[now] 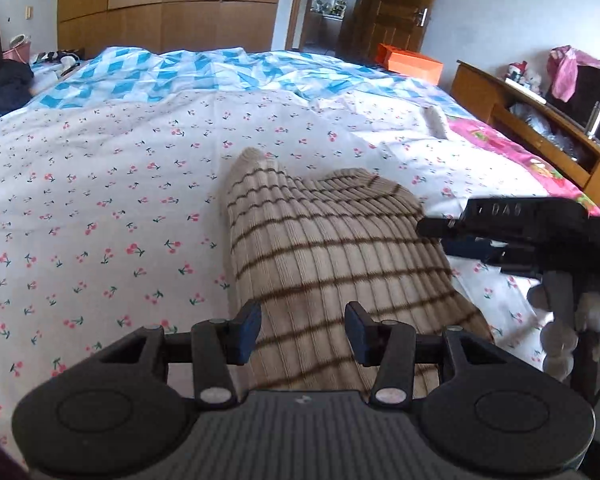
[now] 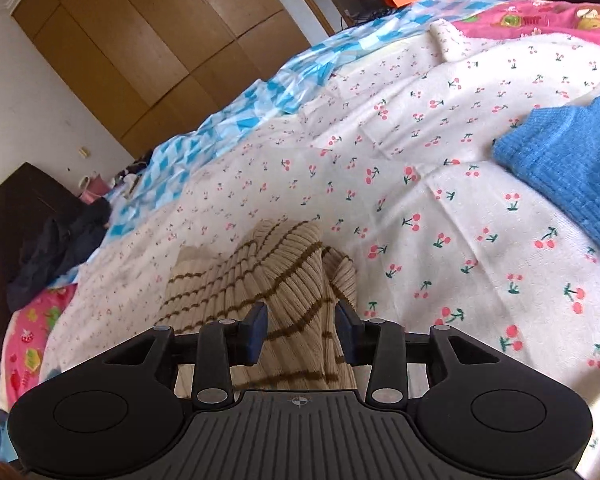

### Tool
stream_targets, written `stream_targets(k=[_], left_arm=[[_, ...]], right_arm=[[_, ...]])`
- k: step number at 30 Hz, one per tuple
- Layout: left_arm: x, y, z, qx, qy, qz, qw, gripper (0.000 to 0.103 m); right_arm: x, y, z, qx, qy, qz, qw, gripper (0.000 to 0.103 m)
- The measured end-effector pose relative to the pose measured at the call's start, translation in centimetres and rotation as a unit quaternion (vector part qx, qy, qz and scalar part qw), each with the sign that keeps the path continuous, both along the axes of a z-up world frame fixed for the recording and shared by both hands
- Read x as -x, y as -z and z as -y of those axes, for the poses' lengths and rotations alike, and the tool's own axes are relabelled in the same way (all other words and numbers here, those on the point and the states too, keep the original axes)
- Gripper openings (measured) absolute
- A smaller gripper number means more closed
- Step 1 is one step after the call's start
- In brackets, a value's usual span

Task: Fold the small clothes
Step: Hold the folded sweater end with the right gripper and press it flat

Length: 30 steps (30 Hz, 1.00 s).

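Lying between both pairs of jaws: one beige striped garment (image 1: pixel 328 248), ribbed knit with thin brown lines, spread on the cherry-print sheet (image 1: pixel 100 200).

Left gripper (image 1: pixel 302 332): jaws part open, cloth filling the gap and running forward from it. Whether the pads actually pinch the knit I cannot tell; they stand at its edges without clearly pressing.

Right gripper (image 2: pixel 301 334): jaws part open likewise, a raised fold of the same garment (image 2: pixel 276 288) bunched between and just ahead of them; grip again unclear.

Condition of garment: rumpled, doubled over at the far end into two humps, edges not squared. Judged partly folded at best; flattening and a final fold look to remain.

Beyond the right jaws, well apart to the right: blue knitted piece (image 2: pixel 568 168), lying loose, seemingly still to be folded.

Further out: blue-and-white checked cover (image 1: pixel 172 72), pink printed blanket (image 1: pixel 512 148), orange box (image 1: pixel 412 60), wooden wardrobe (image 1: pixel 160 4).
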State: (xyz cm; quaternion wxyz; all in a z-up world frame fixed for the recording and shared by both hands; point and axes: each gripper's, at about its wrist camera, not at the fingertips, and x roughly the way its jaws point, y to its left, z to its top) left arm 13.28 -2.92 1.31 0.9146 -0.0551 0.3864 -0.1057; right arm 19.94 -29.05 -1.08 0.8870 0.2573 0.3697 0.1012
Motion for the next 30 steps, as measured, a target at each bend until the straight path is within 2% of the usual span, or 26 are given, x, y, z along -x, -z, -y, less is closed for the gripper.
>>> stream_targets(k=[1, 3, 6, 9, 12, 18, 22, 27, 30], left_arm=[[-0.6, 0.4, 0.0, 0.005, -0.005, -0.01, 0.9999, 0.05], [-1.4, 1.4, 0.2, 0.009, -0.018, -0.03, 0.9994, 0.05], [-1.4, 2.2, 0.9, -0.006, -0.017, -0.038, 0.9991, 0.053], [-1.2, 2.0, 1.4, -0.024, -0.01, -0.039, 0.9989, 0.054], [-1.1, 1.3, 1.1, -0.021, -0.014, -0.036, 0.999, 0.054], [-2.0, 0.0, 0.9, -0.018, -0.017, -0.025, 0.9994, 0.054], [-4.2, -0.8, 1.2, -0.014, -0.012, -0.016, 0.9997, 0.054], [-7.4, -0.2, 2.0, -0.037, -0.01, -0.015, 0.9992, 0.055], [-8.8, 0.6, 2.2, -0.054, -0.012, -0.02, 0.9983, 0.061]], right_arm=[[-0.5, 0.7, -0.2, -0.002, -0.008, -0.007, 1.0, 0.03], [-0.8, 2.5, -0.1, -0.004, -0.013, -0.038, 0.999, 0.028], [0.2, 3.3, 0.7, -0.019, -0.027, -0.046, 0.998, 0.028], [0.5, 3.6, 1.3, -0.036, -0.03, -0.048, 0.998, 0.034], [0.6, 3.5, 1.8, -0.056, -0.02, -0.048, 0.997, 0.035], [1.7, 2.1, 1.1, -0.017, -0.016, -0.014, 1.0, 0.035], [2.1, 1.2, 1.0, 0.001, 0.001, 0.013, 1.0, 0.035], [-0.2, -0.3, -0.5, 0.047, 0.005, 0.055, 0.997, 0.035], [-1.9, 0.0, -1.9, 0.078, -0.012, 0.06, 0.995, 0.035]])
